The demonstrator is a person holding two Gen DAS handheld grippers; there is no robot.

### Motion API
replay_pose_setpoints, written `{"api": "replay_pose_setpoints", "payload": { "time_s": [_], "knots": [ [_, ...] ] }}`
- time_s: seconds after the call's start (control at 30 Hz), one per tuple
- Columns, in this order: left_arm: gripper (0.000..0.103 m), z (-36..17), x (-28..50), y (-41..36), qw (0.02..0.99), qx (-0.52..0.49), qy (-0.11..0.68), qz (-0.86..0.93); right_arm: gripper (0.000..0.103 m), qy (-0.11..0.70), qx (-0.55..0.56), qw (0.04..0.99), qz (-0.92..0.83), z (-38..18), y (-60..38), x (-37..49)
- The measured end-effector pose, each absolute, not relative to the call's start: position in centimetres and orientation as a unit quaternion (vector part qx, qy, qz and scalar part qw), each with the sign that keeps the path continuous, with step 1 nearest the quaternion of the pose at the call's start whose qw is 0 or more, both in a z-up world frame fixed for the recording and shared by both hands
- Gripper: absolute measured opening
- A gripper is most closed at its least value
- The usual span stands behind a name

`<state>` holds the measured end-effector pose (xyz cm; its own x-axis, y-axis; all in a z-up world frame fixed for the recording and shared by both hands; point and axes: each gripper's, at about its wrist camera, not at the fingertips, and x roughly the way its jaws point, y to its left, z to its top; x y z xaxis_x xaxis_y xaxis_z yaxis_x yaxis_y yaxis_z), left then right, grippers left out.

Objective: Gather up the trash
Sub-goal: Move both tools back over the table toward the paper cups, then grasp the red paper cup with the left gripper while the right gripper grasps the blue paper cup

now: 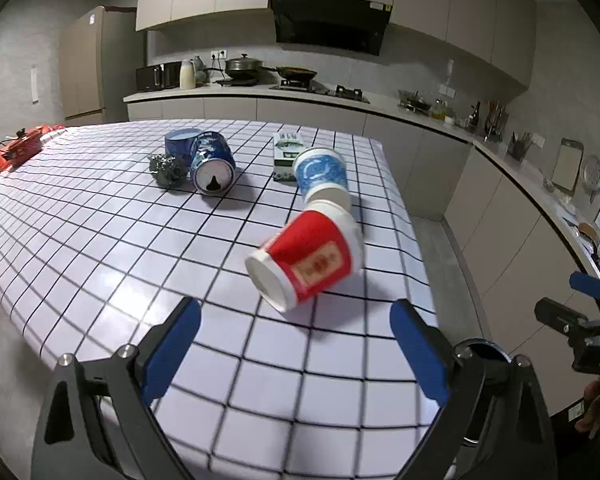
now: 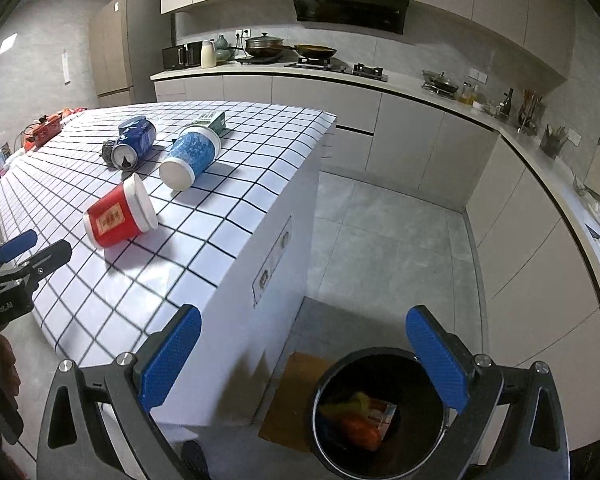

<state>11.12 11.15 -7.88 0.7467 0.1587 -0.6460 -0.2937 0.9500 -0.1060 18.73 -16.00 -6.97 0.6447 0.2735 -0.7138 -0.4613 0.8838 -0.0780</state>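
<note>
Both grippers are gaping wide, holding nothing: the left gripper (image 1: 296, 336) is hovering just short of the red cup (image 1: 304, 260) lying sideways on the checked table (image 1: 100, 220), the right gripper (image 2: 304, 348) is hanging over the black bin (image 2: 380, 412) holding scraps.

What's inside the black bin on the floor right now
The black bin already holds a few pieces of trash: something yellow, something orange-red and a light carton-like piece. Its dark depths and the right tongs' finger hide the rest.
</note>
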Motion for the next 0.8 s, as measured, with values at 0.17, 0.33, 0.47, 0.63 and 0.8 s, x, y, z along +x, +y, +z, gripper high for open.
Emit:
{"api": "replay_pose_setpoints", "payload": {
  "time_s": [0.17, 0.33, 0.47, 0.63, 0.8],
  "knots": [
    [0.096, -8.9, 13.2, 12.8, 0.926, -0.096, 0.348, 0.111, 0.103, 0.378, -0.124, 0.896, 0.197, -7.6, -13.7, 20.3],
    [0.096, -9.9, 15.5, 13.4, 0.919, -0.084, 0.373, 0.09, 0.103, 0.387, -0.121, 0.894, 0.191, -8.3, -11.9, 21.8],
    [0.096, -10.5, 17.3, 13.7, 0.918, -0.078, 0.382, 0.078, 0.103, 0.391, -0.119, 0.893, 0.188, -8.6, -10.8, 23.1],
    [0.096, -10.9, 19.2, 14.7, 0.914, -0.097, 0.388, 0.067, 0.103, 0.395, -0.118, 0.893, 0.182, -8.8, -9.8, 25.1],
    [0.094, -11.2, 20.3, 16.4, 0.91, -0.119, 0.391, 0.069, 0.103, 0.398, -0.116, 0.891, 0.184, -8.8, -8.2, 27.2]
  ]
}}
